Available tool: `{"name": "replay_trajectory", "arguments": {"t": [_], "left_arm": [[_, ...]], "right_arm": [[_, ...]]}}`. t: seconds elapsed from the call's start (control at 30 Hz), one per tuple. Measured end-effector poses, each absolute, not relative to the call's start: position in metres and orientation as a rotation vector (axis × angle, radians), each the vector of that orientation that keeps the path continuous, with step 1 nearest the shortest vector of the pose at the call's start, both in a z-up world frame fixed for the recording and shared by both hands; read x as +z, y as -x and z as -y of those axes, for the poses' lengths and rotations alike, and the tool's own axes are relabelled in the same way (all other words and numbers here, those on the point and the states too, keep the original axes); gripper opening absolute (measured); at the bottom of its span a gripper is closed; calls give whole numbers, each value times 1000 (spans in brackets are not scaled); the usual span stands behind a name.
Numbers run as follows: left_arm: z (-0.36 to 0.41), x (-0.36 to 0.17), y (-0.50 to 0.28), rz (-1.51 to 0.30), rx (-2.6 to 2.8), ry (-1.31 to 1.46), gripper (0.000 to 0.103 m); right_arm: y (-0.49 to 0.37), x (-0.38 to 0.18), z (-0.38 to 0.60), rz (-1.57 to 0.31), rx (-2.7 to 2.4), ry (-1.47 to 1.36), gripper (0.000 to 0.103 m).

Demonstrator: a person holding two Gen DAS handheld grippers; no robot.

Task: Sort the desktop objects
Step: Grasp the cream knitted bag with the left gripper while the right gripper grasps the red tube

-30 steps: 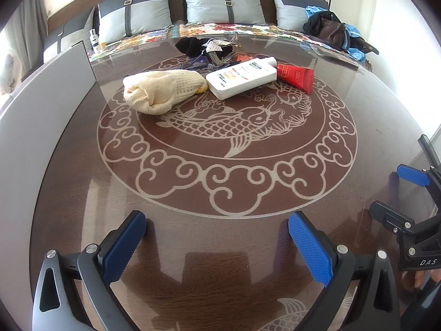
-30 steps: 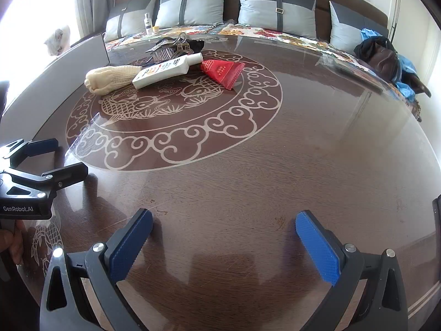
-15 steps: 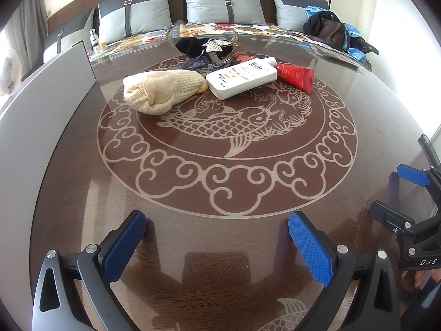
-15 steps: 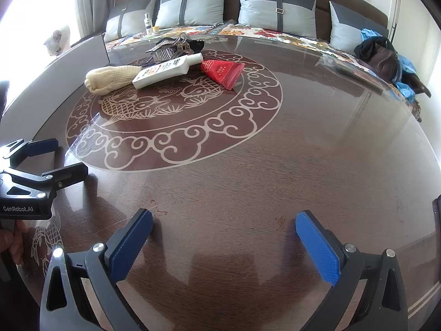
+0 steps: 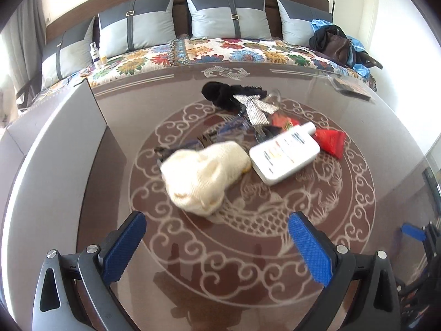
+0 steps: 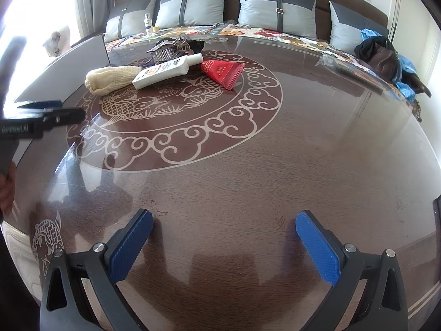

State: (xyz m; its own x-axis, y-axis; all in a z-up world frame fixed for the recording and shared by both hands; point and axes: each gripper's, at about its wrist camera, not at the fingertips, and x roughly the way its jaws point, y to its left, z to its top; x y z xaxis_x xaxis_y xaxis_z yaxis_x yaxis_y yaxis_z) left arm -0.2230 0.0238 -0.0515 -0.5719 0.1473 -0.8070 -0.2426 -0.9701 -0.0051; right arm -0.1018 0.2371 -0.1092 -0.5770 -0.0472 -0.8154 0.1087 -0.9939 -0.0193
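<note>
A cream knitted pouch [image 5: 204,176] lies on the round table [image 5: 358,127], just ahead of my open, empty left gripper [image 5: 217,240]. Beside it lie a white bottle [image 5: 286,154], a red tube [image 5: 330,140], a black cloth [image 5: 223,96], a silver hair clip [image 5: 256,107] and dark glasses [image 5: 209,140]. The right wrist view shows the pouch [image 6: 110,78], bottle [image 6: 165,70], red tube [image 6: 223,71] and left gripper [image 6: 52,110] far ahead of my open, empty right gripper [image 6: 223,240].
A grey open box wall [image 5: 69,127] stands along the table's left edge. A sofa with grey cushions [image 5: 228,13], a small bottle [image 5: 95,55] and a pile of bags [image 5: 336,44] lies behind the table. A packet [image 5: 350,88] lies at the far right edge.
My left gripper has moved forward toward the pouch and bottle, which now look much closer. My right gripper has stayed in place over the near table edge.
</note>
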Motion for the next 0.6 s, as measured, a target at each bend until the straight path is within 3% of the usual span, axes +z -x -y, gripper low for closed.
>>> {"name": "replay_trajectory", "arguments": {"t": [0.23, 0.27, 0.3, 0.4, 0.6], "left_arm": [[-38, -79, 295, -256, 2474, 1437, 103], [-37, -84, 295, -237, 2463, 1438, 99], [-36, -88, 291, -214, 2460, 1422, 79], [-29, -91, 269, -203, 2516, 1383, 56], [-9, -91, 193, -136, 2577, 1365, 56]], "right_arm": [[103, -109, -236, -103, -2713, -1401, 103], [103, -109, -236, -103, -2713, -1400, 103], [103, -109, -236, -103, -2713, -1400, 103], [103, -109, -237, -103, -2713, -1400, 103], [103, -109, -236, -103, -2714, -1401, 103]]}}
